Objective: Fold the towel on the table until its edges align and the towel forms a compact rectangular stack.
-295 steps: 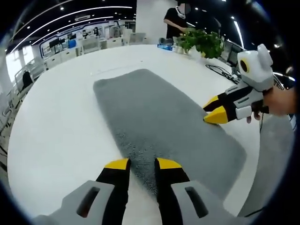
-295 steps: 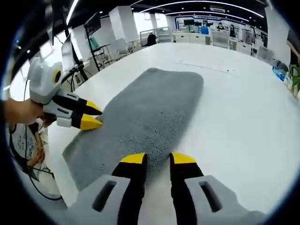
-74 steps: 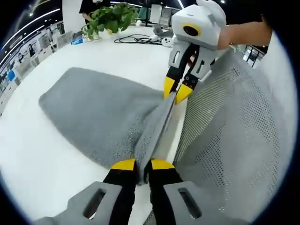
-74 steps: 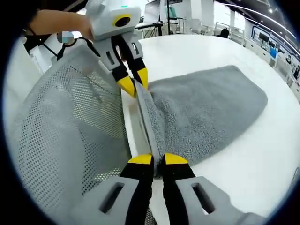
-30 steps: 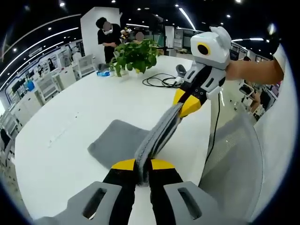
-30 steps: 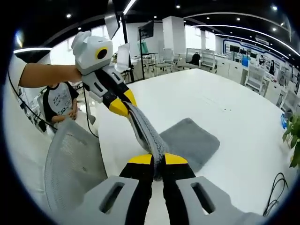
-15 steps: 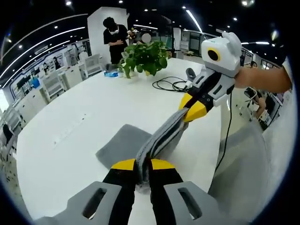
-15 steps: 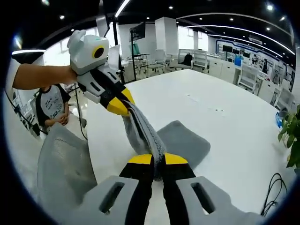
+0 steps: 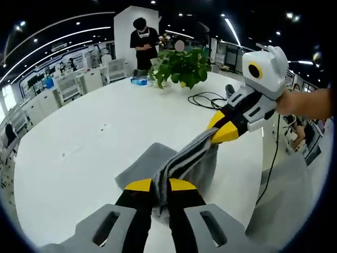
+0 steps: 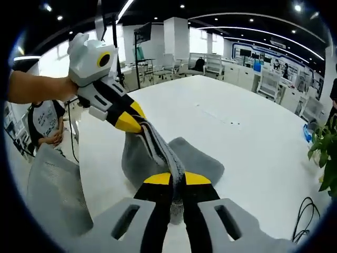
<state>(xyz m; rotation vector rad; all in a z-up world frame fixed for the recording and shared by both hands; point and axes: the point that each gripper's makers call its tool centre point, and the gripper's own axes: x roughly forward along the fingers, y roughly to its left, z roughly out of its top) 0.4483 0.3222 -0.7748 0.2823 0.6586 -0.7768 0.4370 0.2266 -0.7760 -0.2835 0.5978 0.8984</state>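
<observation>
While carrying the grey fluffy towel (image 9: 181, 158) over, keeping both grippers' fingers (image 9: 139, 185) clamped on its raised edge, lowering evenly onto the white tabletop (image 9: 79, 153).

ahead of us the white table (image 9: 79, 142) lies open and bare, so a gripper could pass freely there. at its far end stand a potted plant (image 9: 181, 63), a coiled black cable (image 9: 208, 99) and a person (image 9: 143, 42). at the near edge a mesh chair back (image 10: 55, 192) crowds the side, beside the lifted towel (image 10: 158, 145).
</observation>
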